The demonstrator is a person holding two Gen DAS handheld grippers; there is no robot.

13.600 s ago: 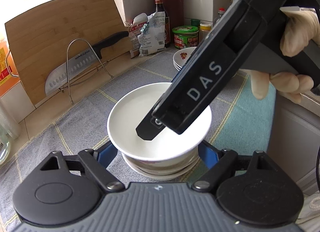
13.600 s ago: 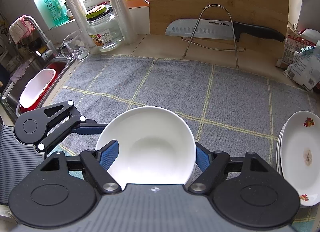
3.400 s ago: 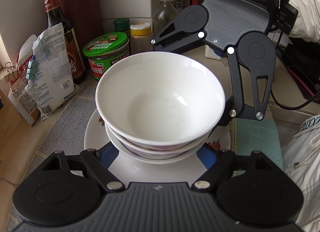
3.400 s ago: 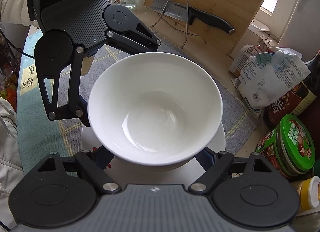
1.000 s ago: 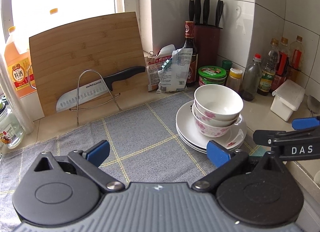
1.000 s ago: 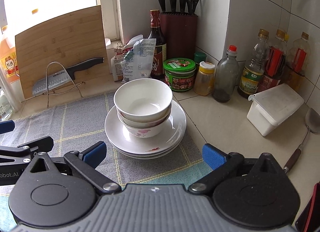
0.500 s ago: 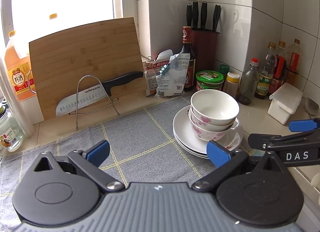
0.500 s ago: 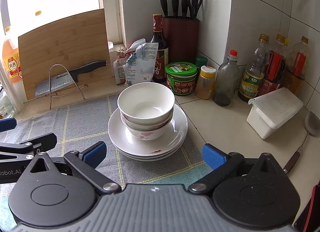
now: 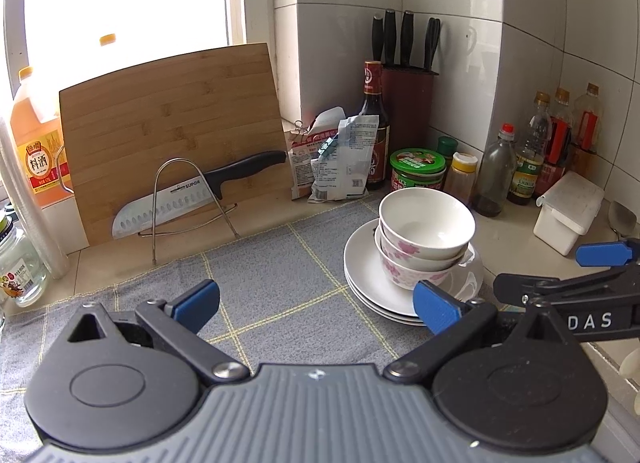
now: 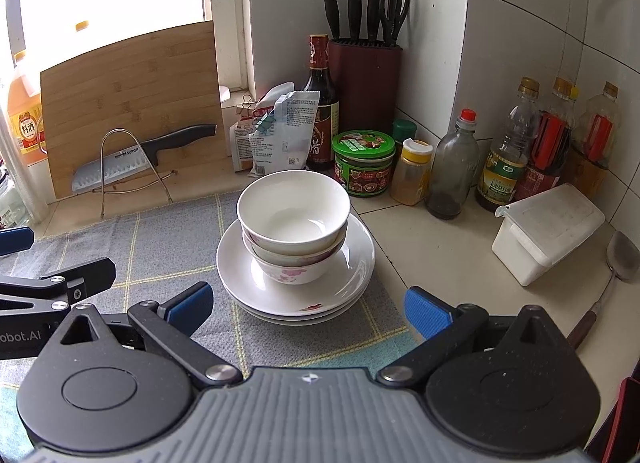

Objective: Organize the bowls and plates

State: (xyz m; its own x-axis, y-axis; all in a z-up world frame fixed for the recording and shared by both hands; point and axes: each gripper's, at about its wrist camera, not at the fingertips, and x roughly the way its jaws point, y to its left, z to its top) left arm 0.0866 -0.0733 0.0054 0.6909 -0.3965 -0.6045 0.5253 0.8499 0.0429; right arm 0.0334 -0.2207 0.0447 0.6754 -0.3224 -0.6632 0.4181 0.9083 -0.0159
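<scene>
Two bowls are sitting stacked on the plates, on the gray mat's right edge. I'm holding L gripper & R gripper wide open, both empty.

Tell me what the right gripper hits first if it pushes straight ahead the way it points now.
Most likely the stacked bowls on the plates: they sit straight ahead of the open right gripper, with only the grey mat between. Depth is uncertain.

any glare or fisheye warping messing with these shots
Left wrist view: the window is blown out white, and the tile lines bow near the edges. Right wrist view: same overexposed window, curved tiles; the bowls stay sharp, with a small highlight inside.
</scene>
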